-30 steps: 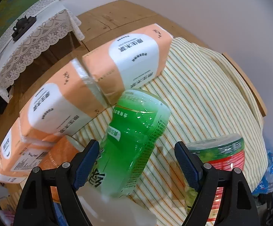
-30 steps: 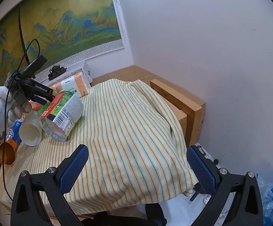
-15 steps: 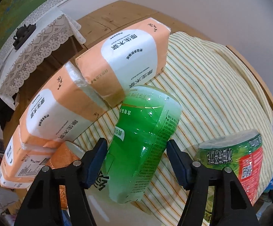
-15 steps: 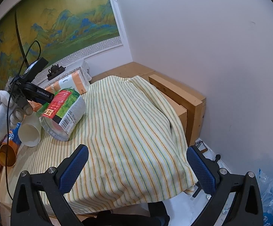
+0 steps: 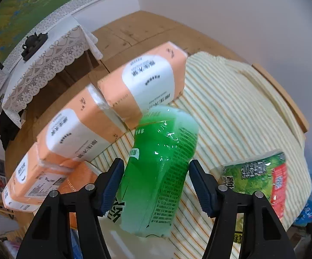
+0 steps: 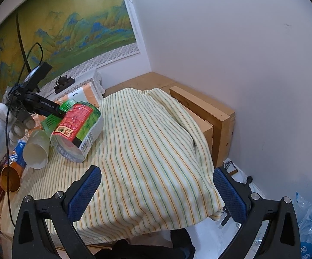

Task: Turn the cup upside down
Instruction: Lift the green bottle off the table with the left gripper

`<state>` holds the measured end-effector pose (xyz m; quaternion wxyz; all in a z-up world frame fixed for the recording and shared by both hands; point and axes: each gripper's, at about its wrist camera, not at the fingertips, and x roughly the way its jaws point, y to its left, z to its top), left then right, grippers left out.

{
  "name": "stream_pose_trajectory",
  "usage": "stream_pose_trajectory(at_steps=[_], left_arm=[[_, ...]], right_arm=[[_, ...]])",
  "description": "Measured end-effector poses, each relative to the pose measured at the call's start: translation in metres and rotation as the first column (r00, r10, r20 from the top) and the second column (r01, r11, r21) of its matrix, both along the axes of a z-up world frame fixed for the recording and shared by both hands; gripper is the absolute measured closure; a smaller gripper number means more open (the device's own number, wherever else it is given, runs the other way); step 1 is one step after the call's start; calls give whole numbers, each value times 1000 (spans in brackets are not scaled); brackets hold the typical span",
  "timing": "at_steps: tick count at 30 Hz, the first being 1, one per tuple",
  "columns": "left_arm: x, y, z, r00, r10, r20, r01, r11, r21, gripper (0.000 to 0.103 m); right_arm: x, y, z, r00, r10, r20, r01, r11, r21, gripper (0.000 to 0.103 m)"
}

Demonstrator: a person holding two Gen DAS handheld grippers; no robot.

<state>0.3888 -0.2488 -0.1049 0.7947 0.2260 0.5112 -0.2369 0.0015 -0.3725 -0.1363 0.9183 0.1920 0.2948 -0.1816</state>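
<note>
A green plastic-wrapped paper cup lies on its side on the striped cloth, its white open mouth toward me; it also shows in the right wrist view. My left gripper has its jaws closed in on both sides of the cup, the pads touching its wrap. The left gripper also shows in the right wrist view, held by a gloved hand. My right gripper is open and empty, above the cloth's front edge.
A green and red instant-noodle tub lies right of the cup, also in the right wrist view. Orange tissue packs stand behind. An orange cup lies at the left. The striped cloth covers the table; a wooden block stands by the wall.
My left gripper's jaws have closed from wide open onto the green cup and moved forward along it. The right gripper has stayed open, drifting slightly.
</note>
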Motion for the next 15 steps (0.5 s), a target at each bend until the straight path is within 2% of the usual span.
stream_pose_trajectory(at_steps=[2,4,6,10,15], left_arm=[[-4,0,7,1000,-1,8,1,1000,-6,39],[-7,0,12,1000,1,7,-1,1000,-15,53],[-16,-4,16,1000,-1,9,1,1000,-15,56],[-20,-8,17,1000,-4,2,4,1000,8,55],[-19,-6,9,998,3,-70,-2,1000,18,50]], right_arm=[[-1,0,1,1000,0,3,0,1000,0,0],[-2,0,2,1000,1,5,-1,1000,2,1],[-4,0,2,1000,0,9,0,1000,2,0],[-7,0,3,1000,-1,8,1,1000,3,1],[-13,-5,5,1000,-20,22,20,1000,15,1]])
